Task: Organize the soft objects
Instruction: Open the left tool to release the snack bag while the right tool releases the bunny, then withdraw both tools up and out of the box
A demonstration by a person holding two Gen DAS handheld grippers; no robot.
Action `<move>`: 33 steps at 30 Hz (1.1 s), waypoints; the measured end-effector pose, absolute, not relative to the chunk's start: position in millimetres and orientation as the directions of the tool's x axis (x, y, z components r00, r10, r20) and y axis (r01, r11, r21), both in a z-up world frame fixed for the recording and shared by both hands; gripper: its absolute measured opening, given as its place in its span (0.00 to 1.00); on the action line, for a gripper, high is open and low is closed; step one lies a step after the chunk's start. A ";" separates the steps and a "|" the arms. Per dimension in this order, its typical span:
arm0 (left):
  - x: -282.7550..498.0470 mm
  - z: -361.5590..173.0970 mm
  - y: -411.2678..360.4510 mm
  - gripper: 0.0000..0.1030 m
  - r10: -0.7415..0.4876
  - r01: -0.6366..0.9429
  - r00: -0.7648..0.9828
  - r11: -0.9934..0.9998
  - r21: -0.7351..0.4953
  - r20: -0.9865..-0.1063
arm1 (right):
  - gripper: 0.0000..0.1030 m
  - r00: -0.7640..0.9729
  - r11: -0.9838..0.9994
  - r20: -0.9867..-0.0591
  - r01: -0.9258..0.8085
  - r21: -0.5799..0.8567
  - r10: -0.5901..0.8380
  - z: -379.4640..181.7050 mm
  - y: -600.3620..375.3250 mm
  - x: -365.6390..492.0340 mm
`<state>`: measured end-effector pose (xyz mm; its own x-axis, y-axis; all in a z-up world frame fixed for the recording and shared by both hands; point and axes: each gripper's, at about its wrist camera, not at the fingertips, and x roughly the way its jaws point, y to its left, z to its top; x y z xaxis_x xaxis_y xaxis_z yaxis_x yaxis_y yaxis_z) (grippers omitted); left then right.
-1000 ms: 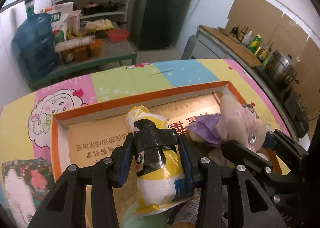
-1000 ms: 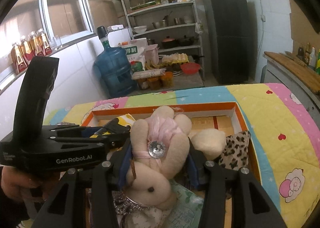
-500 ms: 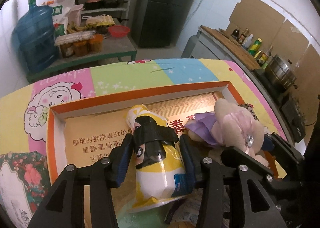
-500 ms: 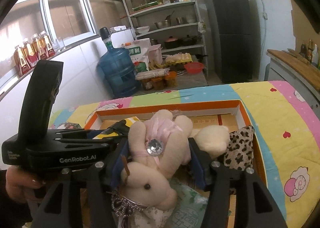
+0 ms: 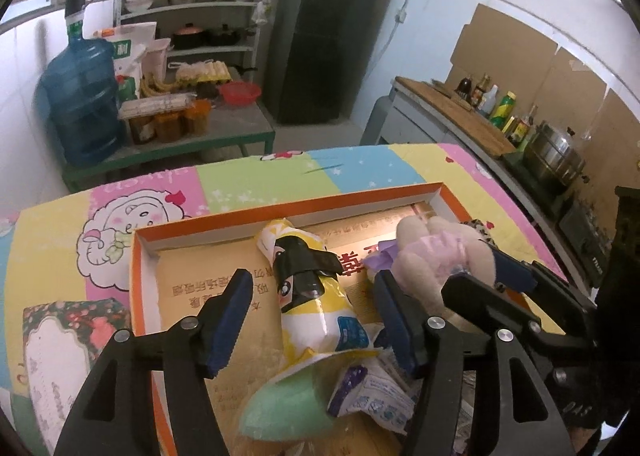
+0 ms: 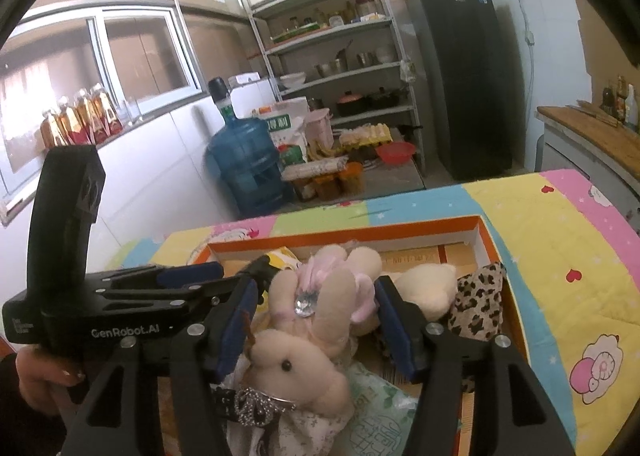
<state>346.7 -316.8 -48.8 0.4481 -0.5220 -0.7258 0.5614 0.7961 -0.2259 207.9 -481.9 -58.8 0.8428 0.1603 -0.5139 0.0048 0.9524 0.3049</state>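
An orange-rimmed cardboard box (image 5: 280,207) on the table holds the soft things. A yellow cartoon pouch (image 5: 308,296) lies in it between the fingers of my left gripper (image 5: 312,284). The jaws are opening and the pads stand clear of the pouch on both sides. A beige plush bunny (image 6: 312,320) with pink ears and a gem rests on the pile between the fingers of my right gripper (image 6: 316,288). Those jaws are opening too, with the pads just off the plush. The bunny (image 5: 436,256) also shows in the left wrist view.
A cream plush (image 6: 424,288), a leopard-print piece (image 6: 476,304), a green packet (image 5: 288,408) and a tissue pack (image 6: 376,412) share the box (image 6: 360,230). A floral box (image 5: 68,336) lies left. A hand (image 6: 44,372) holds the left gripper's handle. Beyond the table stand a water jug (image 5: 80,103), shelves and a counter.
The left jaws have spread wide and let go of the yellow pouch, and the left gripper has drawn back a little. The right jaws have widened slightly around the bunny.
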 end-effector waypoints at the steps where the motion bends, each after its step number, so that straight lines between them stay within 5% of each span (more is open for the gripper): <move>1: 344.2 -46.6 -315.0 0.63 -0.524 0.562 0.453 0.796 -0.225 -0.721 | 0.58 0.848 0.951 -0.505 0.001 0.309 0.163 -57.7 -482.3 206.3; 33: 259.4 6.3 -233.7 0.63 -0.585 0.553 0.559 0.791 -0.262 -0.588 | 0.58 0.885 0.977 -0.453 -0.015 0.214 0.113 -17.0 -418.2 138.6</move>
<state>259.4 -233.7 6.3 0.5587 -0.5846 -0.5883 0.5525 0.7914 -0.2616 138.6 -418.2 -17.0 0.8846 0.1125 -0.4526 -0.0145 0.9766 0.2145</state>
